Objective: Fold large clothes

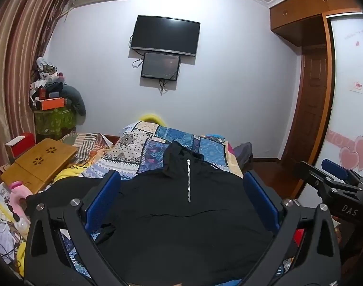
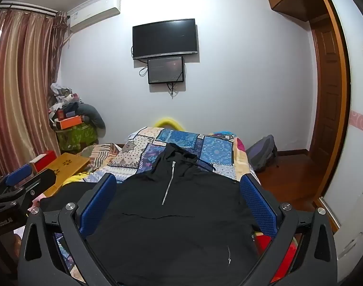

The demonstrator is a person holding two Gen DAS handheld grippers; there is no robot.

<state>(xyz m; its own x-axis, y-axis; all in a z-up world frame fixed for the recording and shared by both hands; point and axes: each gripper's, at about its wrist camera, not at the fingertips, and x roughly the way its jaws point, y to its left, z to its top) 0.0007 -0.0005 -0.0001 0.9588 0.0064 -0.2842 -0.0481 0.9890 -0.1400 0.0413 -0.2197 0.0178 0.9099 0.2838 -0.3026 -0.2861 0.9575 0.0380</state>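
Observation:
A black hooded jacket (image 1: 181, 214) (image 2: 172, 219) with a silver half zipper (image 1: 188, 181) lies front up on a patchwork quilt (image 1: 143, 150) (image 2: 181, 143), its hood pointing to the far wall. One sleeve spreads out to the left (image 1: 62, 190). My left gripper (image 1: 181, 178) hangs open over the jacket's chest, its blue pads (image 1: 105, 195) wide apart and touching nothing. Beside it my right gripper (image 2: 179, 181) is open the same way above the jacket's right half. Each gripper shows at the edge of the other's view: the right (image 1: 322, 170), the left (image 2: 30, 175).
A wooden lap desk (image 1: 38, 162) and a red box (image 1: 22, 143) sit left of the bed, with clutter (image 1: 12, 214) at the near left. A grey backpack (image 2: 262, 152) stands on the floor at the right. A sliding wardrobe (image 1: 348, 95) and a TV (image 1: 164, 35) line the walls.

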